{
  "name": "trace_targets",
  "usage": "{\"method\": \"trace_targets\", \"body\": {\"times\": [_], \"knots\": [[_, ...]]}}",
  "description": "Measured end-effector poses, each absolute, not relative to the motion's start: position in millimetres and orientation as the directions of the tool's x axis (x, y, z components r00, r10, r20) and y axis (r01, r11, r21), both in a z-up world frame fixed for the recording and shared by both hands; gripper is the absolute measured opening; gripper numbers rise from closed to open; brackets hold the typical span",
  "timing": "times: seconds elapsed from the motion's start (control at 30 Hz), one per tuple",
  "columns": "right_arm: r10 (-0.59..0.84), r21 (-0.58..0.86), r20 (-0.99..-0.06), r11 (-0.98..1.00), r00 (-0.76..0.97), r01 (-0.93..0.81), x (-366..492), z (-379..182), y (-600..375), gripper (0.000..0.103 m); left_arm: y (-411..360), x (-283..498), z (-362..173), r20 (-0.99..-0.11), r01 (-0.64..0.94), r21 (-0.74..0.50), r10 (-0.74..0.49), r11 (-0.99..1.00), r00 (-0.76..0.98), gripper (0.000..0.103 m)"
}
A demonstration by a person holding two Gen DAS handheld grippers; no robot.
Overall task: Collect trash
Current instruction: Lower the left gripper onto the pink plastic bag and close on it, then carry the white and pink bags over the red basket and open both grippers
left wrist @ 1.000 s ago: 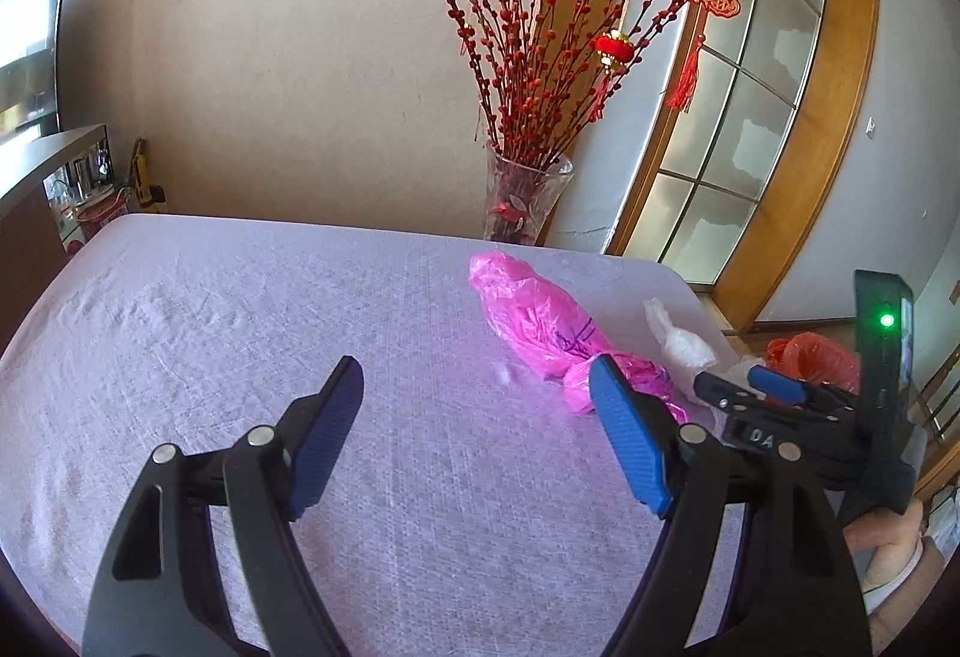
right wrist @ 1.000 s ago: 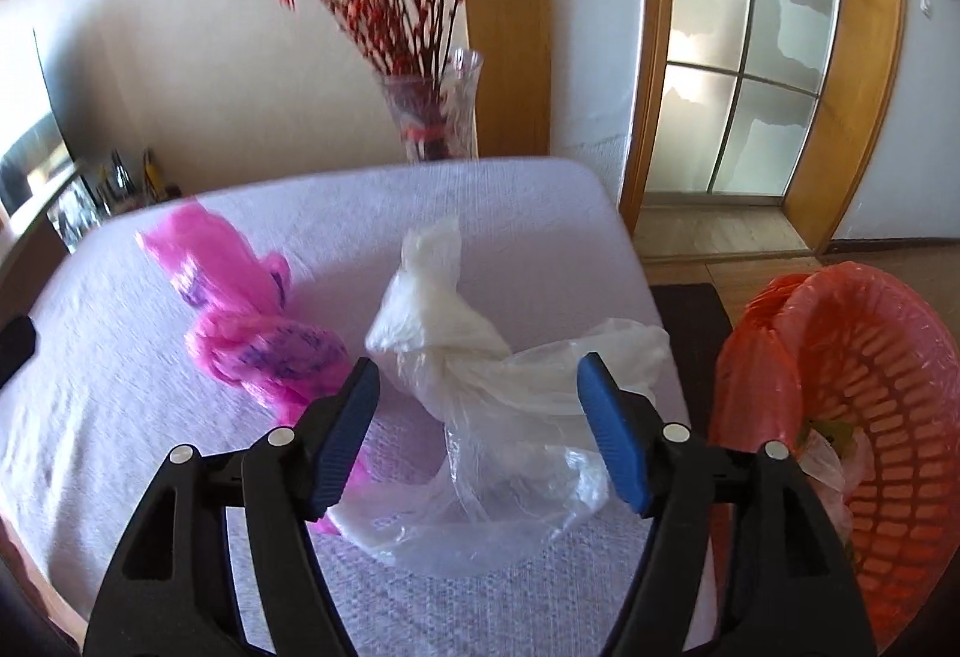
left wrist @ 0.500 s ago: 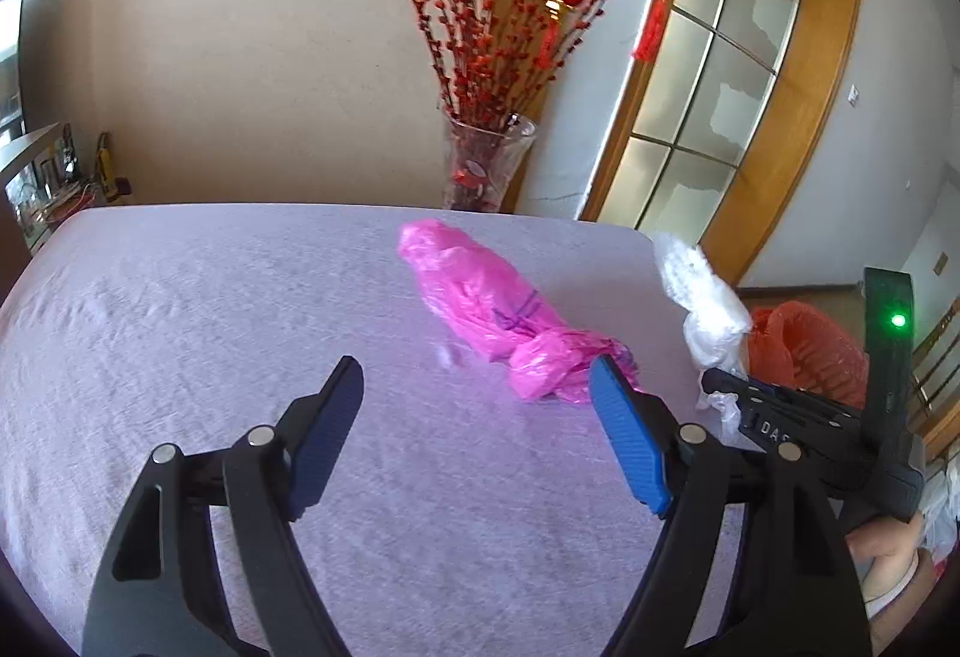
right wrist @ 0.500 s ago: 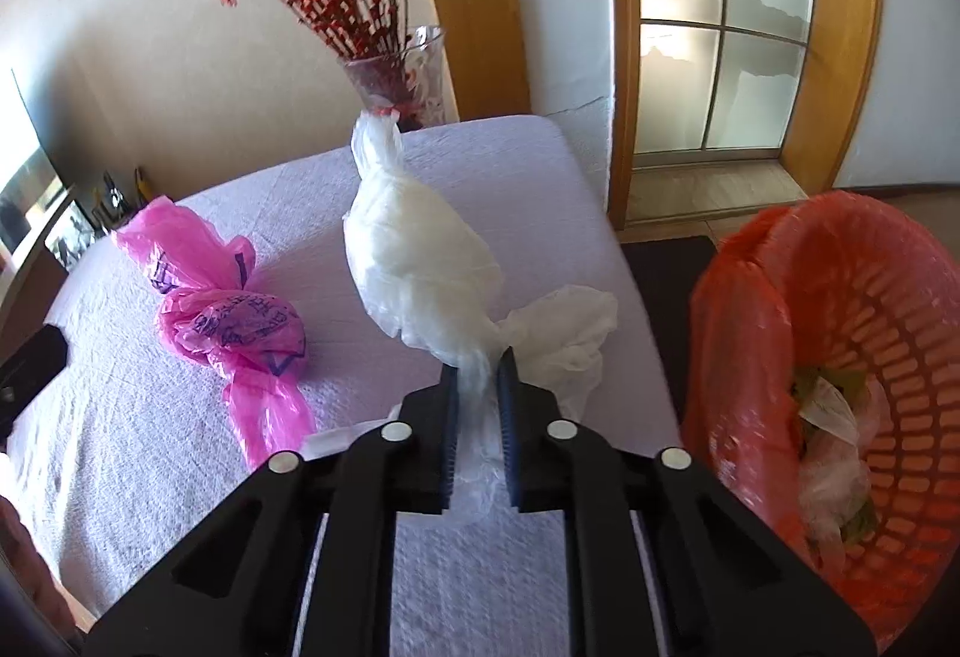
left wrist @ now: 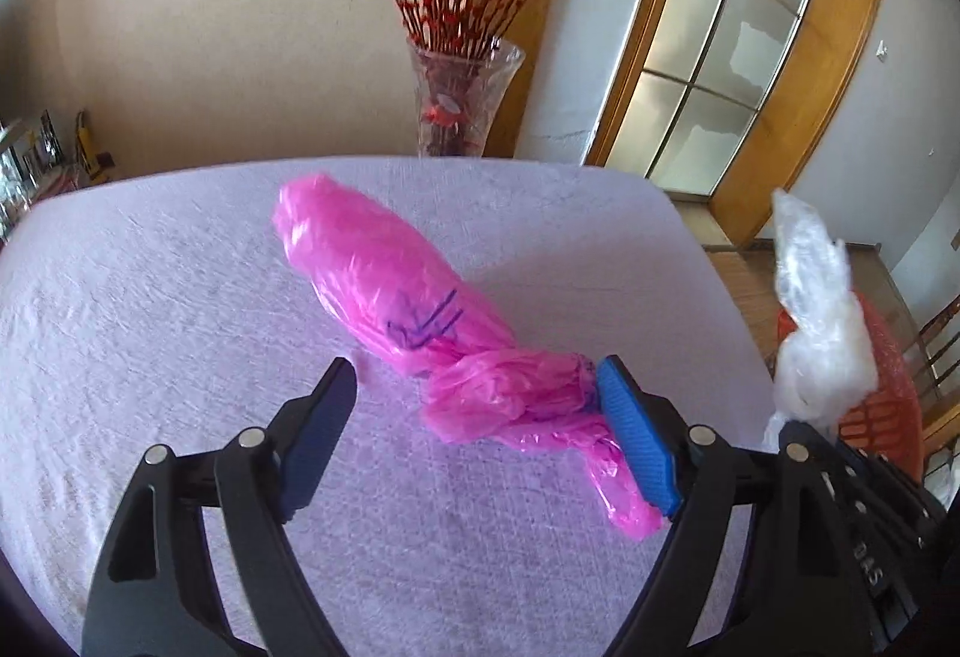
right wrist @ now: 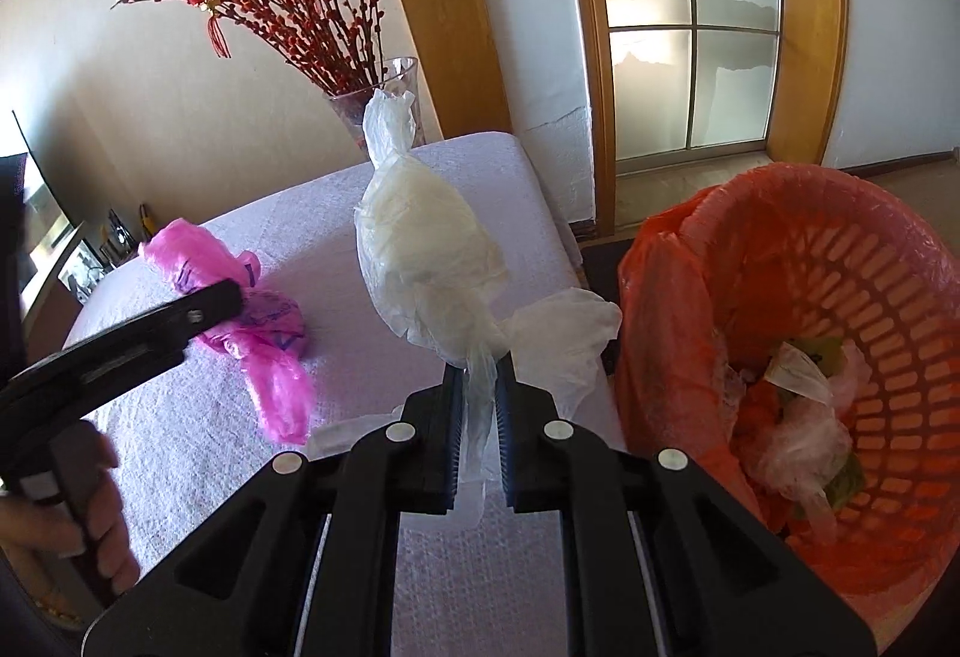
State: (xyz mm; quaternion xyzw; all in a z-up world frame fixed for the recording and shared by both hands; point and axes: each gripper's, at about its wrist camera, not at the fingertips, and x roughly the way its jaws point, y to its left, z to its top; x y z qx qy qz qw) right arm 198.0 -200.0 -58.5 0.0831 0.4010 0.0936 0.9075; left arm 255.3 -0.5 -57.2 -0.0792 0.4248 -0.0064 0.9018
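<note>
A pink plastic bag lies twisted on the lilac tablecloth; it also shows in the right wrist view. My left gripper is open, its jaws on either side of the bag's knotted tail, just above the cloth. My right gripper is shut on the neck of a white plastic bag and holds it lifted off the table edge, beside the orange trash basket. The white bag also shows at the right of the left wrist view.
The basket, lined with an orange bag, stands on the floor right of the table and holds several pieces of trash. A glass vase with red branches stands behind the table's far edge. A wooden glass door is beyond.
My right gripper closed on the white bag and lifted it up toward the basket. My left gripper moved forward and right until its open jaws straddle the pink bag's tail.
</note>
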Motion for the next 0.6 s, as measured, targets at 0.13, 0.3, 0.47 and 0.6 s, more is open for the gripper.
{"method": "trace_targets", "body": {"times": [0.13, 0.3, 0.47, 0.6], "knots": [[0.241, 0.232, -0.709, 0.967, 0.662, -0.104, 194, -58, -204, 0.011, 0, 260, -62, -0.771, -0.046, -0.192, -0.122, 0.98, 0.626, 0.071], [0.249, 0.246, -0.704, 0.964, 0.665, -0.102, 190, -57, -208, 0.011, 6, 269, -75, -0.775, -0.047, -0.332, -0.245, 0.942, 0.582, 0.065], [0.245, 0.249, -0.703, 0.964, 0.668, -0.091, 185, -57, -215, 0.011, 7, 284, -78, -0.769, -0.055, -0.374, -0.276, 0.926, 0.577, 0.058], [0.236, 0.249, -0.705, 0.965, 0.669, -0.078, 181, -57, -220, 0.011, 1, 289, -75, -0.767, -0.036, -0.357, -0.271, 0.933, 0.582, 0.048]]}}
